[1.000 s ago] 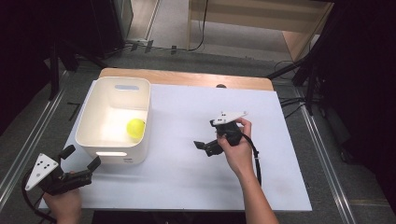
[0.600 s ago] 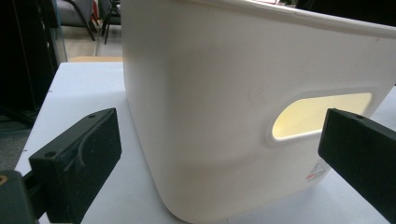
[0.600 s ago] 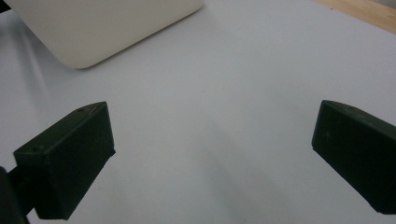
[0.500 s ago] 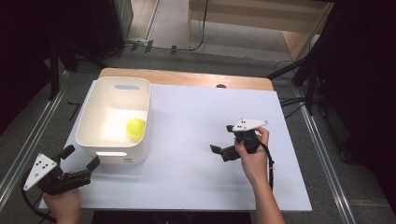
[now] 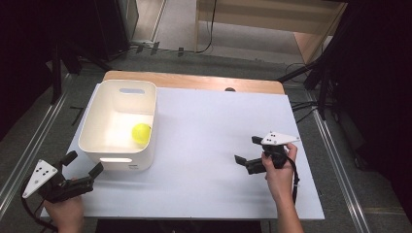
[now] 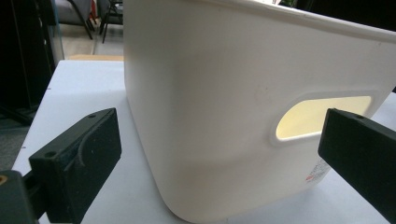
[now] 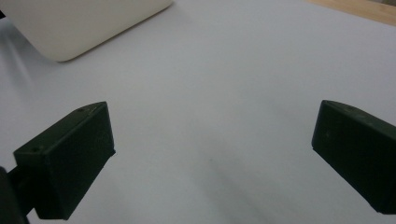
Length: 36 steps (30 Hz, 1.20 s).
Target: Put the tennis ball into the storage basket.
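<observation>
Black blocky fingers, grey dotted plates

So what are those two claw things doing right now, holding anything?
Left gripper: jaws open, holding nothing.
Right gripper: jaws open, holding nothing.

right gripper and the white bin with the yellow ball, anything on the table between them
No. In the high view, bare white tabletop lies between the right gripper and the white bin holding the yellow ball. The right gripper view shows the same.

small sticker on white bin, print unreadable
</observation>
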Motion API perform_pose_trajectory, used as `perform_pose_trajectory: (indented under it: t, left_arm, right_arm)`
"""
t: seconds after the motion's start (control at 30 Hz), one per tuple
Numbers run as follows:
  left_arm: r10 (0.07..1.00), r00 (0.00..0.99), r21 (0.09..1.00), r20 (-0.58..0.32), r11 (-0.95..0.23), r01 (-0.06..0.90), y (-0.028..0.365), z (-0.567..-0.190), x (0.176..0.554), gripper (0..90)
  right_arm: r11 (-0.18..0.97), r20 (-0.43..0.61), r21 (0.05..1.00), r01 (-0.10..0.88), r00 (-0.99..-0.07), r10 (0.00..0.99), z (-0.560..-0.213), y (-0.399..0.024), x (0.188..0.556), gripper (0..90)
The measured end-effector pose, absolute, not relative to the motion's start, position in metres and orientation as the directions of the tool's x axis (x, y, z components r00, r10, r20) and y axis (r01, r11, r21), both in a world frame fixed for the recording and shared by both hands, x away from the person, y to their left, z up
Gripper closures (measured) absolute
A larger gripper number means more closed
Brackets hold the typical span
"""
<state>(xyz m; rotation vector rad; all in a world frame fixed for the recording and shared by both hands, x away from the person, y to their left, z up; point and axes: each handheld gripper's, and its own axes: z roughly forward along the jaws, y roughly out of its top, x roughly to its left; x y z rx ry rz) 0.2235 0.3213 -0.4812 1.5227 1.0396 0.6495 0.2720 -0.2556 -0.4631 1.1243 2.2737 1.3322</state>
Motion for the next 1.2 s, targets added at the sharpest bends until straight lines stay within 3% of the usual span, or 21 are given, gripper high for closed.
perform_pose_trajectory:
  t: [1.2]
  left_arm:
    - [0.883,0.446,0.970,-0.144,0.036,0.242,0.323,-0.482,0.223,0.0]
  right_arm:
    - [0.106,0.153,0.892,0.439,-0.514,0.844,-0.506,-0.340,0.221,0.0]
